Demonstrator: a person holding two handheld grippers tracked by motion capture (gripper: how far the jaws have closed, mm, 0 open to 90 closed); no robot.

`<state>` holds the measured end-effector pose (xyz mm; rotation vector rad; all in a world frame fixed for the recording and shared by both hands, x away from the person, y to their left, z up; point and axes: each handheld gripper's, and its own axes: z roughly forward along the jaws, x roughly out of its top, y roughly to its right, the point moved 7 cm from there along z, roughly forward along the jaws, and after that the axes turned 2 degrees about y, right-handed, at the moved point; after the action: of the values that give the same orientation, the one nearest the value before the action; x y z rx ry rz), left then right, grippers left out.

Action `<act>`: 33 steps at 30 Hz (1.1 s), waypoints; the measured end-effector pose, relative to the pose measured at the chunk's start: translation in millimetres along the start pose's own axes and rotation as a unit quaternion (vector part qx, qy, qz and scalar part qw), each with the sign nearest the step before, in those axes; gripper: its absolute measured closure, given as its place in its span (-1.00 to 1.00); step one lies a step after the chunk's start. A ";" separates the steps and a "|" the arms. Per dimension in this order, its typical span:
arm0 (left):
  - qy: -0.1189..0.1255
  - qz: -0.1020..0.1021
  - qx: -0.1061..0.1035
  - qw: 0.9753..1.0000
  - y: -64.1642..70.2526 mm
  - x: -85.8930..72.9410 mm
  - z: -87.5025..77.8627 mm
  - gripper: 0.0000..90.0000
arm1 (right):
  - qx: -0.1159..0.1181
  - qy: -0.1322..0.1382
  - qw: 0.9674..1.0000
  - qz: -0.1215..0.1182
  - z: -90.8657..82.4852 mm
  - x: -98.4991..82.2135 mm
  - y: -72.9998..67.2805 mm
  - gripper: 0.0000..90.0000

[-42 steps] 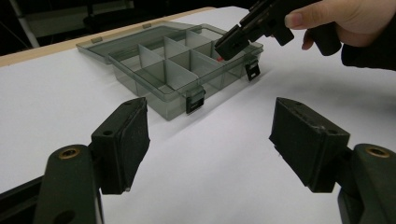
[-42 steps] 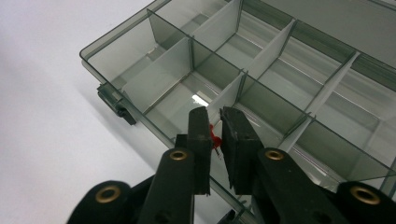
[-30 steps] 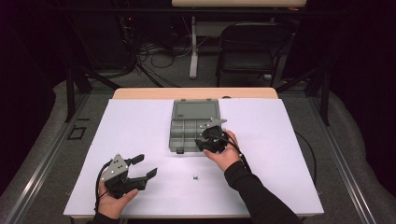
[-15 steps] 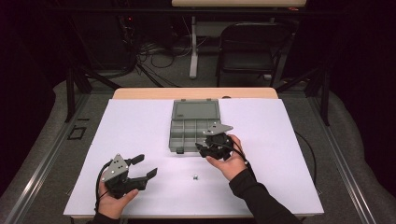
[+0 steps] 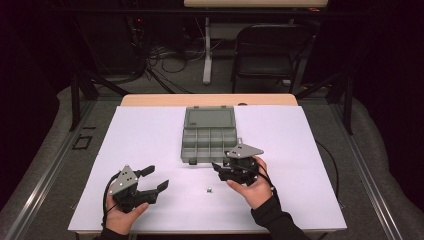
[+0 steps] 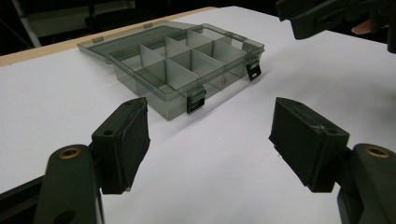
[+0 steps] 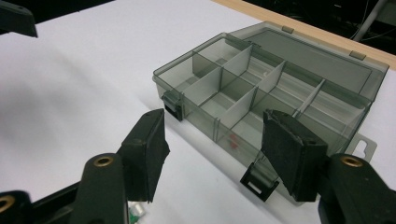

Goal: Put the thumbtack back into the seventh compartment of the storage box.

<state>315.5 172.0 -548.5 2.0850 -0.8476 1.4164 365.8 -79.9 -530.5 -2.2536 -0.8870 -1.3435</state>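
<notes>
A translucent grey compartment box (image 5: 209, 135) is seen at the centre of the high view, lying on the table with its lid (image 5: 210, 118) folded flat open behind it. Its tray is divided by thin walls into two rows of cells, and two dark latches (image 6: 196, 100) hang at its front edge. In the right gripper view a small reddish item (image 7: 233, 141) is seen through the front wall in one near cell; its kind cannot be told.

The right gripper (image 5: 223, 169) is held just below the box's front right corner in the high view. Its jaws have just been opening and are spread, with nothing between them; the box's front wall is seen beyond them in the right gripper view. The left gripper (image 5: 156, 178) is held at the lower left of the high view, well apart from the box, its jaws spread wide and empty over the sheet.

A small pale piece (image 5: 209, 189) lies on the sheet between the two grippers.

The table is covered by a white sheet (image 5: 310, 150), with a strip of wooden tabletop (image 5: 150, 99) showing at the far edge. Beyond, in a dark room, one folding chair (image 5: 272, 50) and loose cables (image 5: 160, 55) on the floor are seen.

Counted: one box, two latches, two grippers, one small piece, one chair.
</notes>
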 end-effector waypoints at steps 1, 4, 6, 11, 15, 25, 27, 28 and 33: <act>0.000 0.000 0.000 1.000 0.0 0.0 0.0 -0.38 | 0.001 0.001 1.000 0.000 -1.6 -2.3 -1.4 -0.12; 0.000 0.001 0.000 1.000 0.0 -0.1 0.4 -0.38 | 0.007 0.007 1.000 -0.001 -6.0 -8.9 -5.5 -0.12; 0.000 0.001 0.001 1.000 -0.2 -0.2 0.5 -0.38 | 0.010 0.012 1.000 -0.003 -7.9 -13.0 -8.0 -0.12; -0.001 0.001 0.001 1.000 -0.1 -0.3 0.6 -0.38 | 0.014 0.016 1.000 -0.011 -10.9 -24.7 -14.4 -0.08; -0.001 0.001 0.001 1.000 -0.2 -0.2 0.4 -0.38 | 0.021 0.014 1.000 -0.016 -11.9 -31.2 -17.8 -0.06; 0.000 0.001 0.002 1.000 -0.4 0.4 -1.0 -0.38 | 0.032 0.013 0.999 -0.014 -12.0 -39.3 -23.3 -0.02; 0.001 0.001 0.002 1.000 -0.5 0.4 -1.2 -0.38 | 0.035 0.010 0.999 -0.014 -11.8 -41.1 -24.2 0.00; 0.000 0.001 0.004 1.000 -0.7 0.3 -1.3 -0.38 | 0.036 0.009 0.999 -0.014 -11.4 -42.0 -24.7 0.01; 0.000 0.002 0.002 1.000 -0.5 0.4 -1.1 -0.38 | 0.044 0.002 0.999 -0.013 -9.7 -46.8 -28.0 0.06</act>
<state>315.3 173.1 -547.8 2.0867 -0.8499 1.4209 324.3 -80.4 -567.1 -2.1801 -0.9572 -1.2928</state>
